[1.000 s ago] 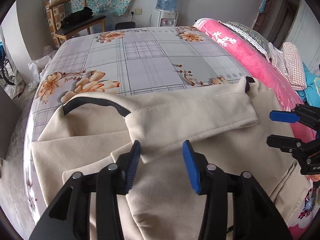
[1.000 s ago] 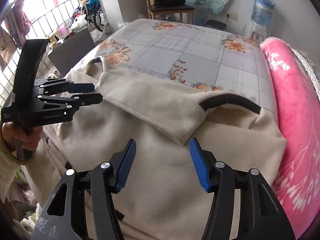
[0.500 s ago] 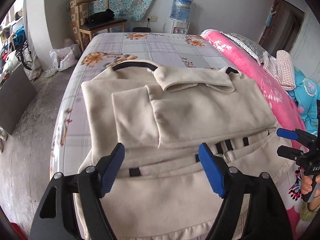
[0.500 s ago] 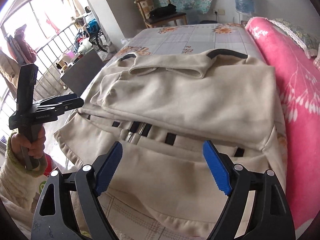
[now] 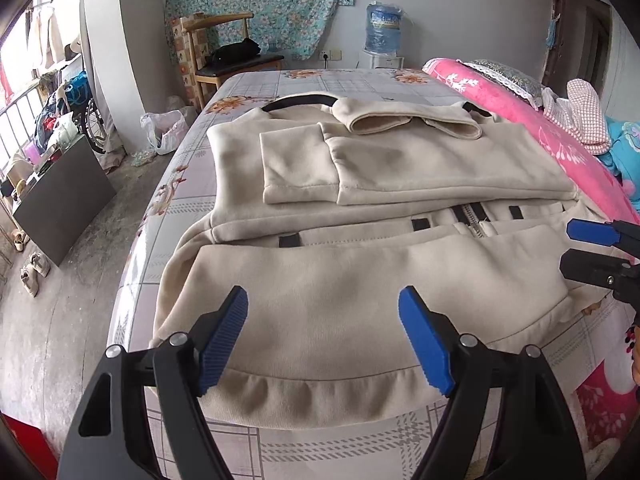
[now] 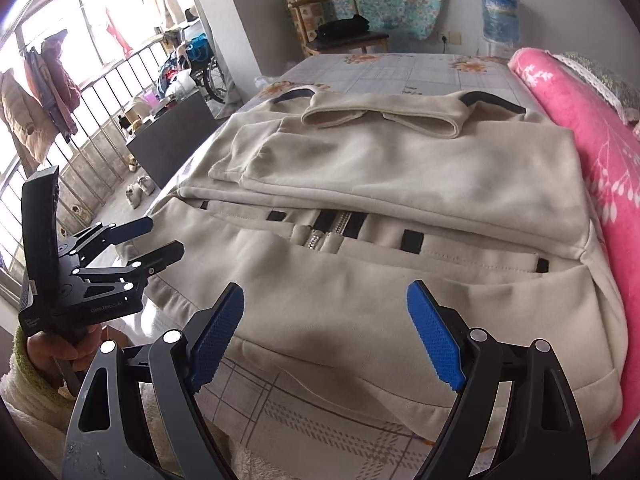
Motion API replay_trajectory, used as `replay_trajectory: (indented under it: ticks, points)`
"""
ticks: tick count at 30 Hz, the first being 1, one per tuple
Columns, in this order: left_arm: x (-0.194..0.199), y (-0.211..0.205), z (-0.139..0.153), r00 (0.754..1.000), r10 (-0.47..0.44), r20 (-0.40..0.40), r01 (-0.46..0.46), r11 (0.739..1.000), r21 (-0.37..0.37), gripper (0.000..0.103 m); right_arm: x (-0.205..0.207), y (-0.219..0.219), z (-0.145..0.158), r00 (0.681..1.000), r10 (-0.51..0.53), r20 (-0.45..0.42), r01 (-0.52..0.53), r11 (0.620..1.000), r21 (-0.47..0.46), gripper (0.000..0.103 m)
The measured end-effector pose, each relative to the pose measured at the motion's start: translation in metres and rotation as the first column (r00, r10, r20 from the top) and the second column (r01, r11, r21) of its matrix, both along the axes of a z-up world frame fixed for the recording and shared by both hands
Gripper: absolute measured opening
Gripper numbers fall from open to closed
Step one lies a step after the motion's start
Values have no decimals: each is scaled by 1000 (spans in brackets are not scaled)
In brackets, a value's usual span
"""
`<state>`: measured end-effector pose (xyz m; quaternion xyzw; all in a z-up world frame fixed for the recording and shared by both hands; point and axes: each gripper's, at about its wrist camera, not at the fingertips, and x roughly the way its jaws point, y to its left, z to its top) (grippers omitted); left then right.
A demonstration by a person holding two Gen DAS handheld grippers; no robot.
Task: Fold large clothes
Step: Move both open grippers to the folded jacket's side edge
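Observation:
A large cream zip jacket lies flat on the bed, hem nearest me, collar at the far end. Both sleeves are folded across its chest, above the zipper. My left gripper hovers open over the lower left part of the jacket, nothing between its blue pads. My right gripper is open too, above the lower right part of the jacket. Each one shows in the other's view: the right gripper at the right edge, the left gripper held by a hand at the left.
The bed sheet is grey with flowers. A rolled pink quilt runs along the right side. Beyond the bed stand a wooden chair and a water bottle. A dark board and shoes sit on the floor at left.
Both grippers have drawn back from the collar end toward the hem, and their jaws have widened. More of the jacket shows, with its folded sleeves lying loose.

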<state>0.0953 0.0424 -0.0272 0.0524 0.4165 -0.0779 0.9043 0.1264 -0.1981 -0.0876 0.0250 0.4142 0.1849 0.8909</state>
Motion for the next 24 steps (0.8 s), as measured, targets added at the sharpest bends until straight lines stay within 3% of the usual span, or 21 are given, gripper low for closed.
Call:
replay_trajectory:
  ticks: [3, 6, 14, 19, 22, 24]
  points:
    - [2, 6, -14, 1000, 22, -20, -22, 1000, 7, 76, 1, 4, -15, 1000, -15, 1, 15, 999, -45, 80]
    - [1, 14, -16, 999, 34, -17, -35, 999, -19, 76, 3, -1, -21, 1000, -24, -18, 24, 1000, -9, 79]
    - [-7, 34, 2, 996, 76, 56, -70, 993, -100, 76, -6, 1, -1, 998, 19, 61, -22, 999, 45, 56]
    - [-9, 52, 10, 987, 137, 83, -126, 984, -126, 76, -4, 14, -5, 996, 63, 68, -66, 997, 31, 40]
    - [-5, 63, 9, 981, 187, 60, -178, 975, -129, 76, 0, 20, -16, 997, 67, 43, -68, 998, 12, 39]
    - [-2, 69, 6, 978, 204, 41, -198, 972, -127, 69, 2, 21, -23, 998, 62, 19, -62, 998, 6, 40]
